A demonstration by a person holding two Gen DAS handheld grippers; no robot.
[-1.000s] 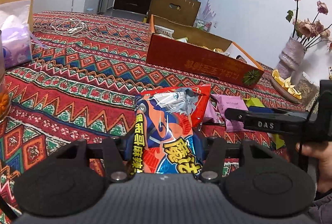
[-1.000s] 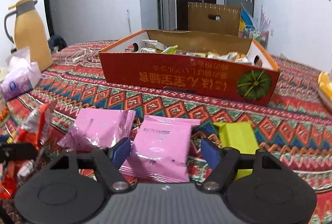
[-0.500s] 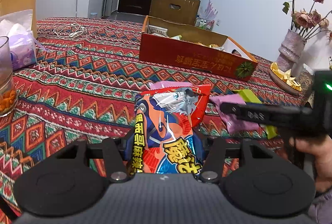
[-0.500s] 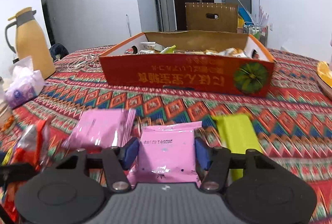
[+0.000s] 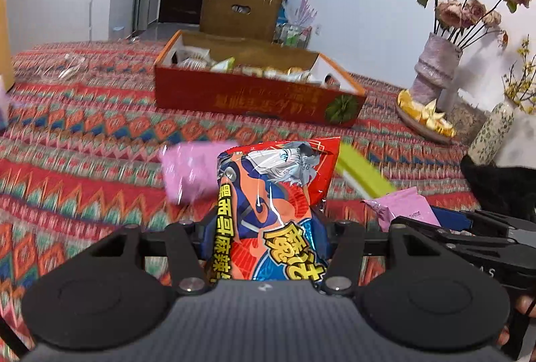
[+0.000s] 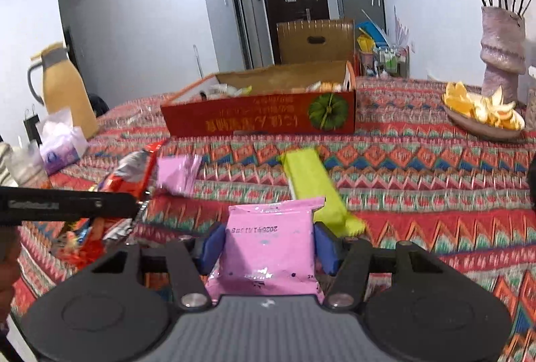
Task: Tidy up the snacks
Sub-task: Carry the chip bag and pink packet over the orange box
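My left gripper (image 5: 266, 224) is shut on a red snack bag (image 5: 278, 191) with yellow lettering and holds it upright above the patterned tablecloth. My right gripper (image 6: 269, 243) is shut on a pink packet (image 6: 271, 248), its blue pads pressing both sides. The same held pink packet (image 5: 403, 204) shows at the right of the left wrist view. The red bag (image 6: 134, 171) appears at the left of the right wrist view. A second pink packet (image 6: 177, 171) and a green packet (image 6: 311, 184) lie on the cloth. Behind them stands the open red cardboard box (image 6: 261, 119) holding several snacks.
A plate of orange peel (image 6: 482, 117) and a vase of dried roses (image 6: 500, 50) stand at the right. A yellow thermos jug (image 6: 65, 90) and a tissue pack (image 6: 62, 144) sit at the left. A speckled bottle (image 5: 492, 131) stands near the right edge.
The right gripper's jaws closed on the pink packet and lifted it off the cloth. Both grippers moved with their packets, and the views swung so the box sits more central.
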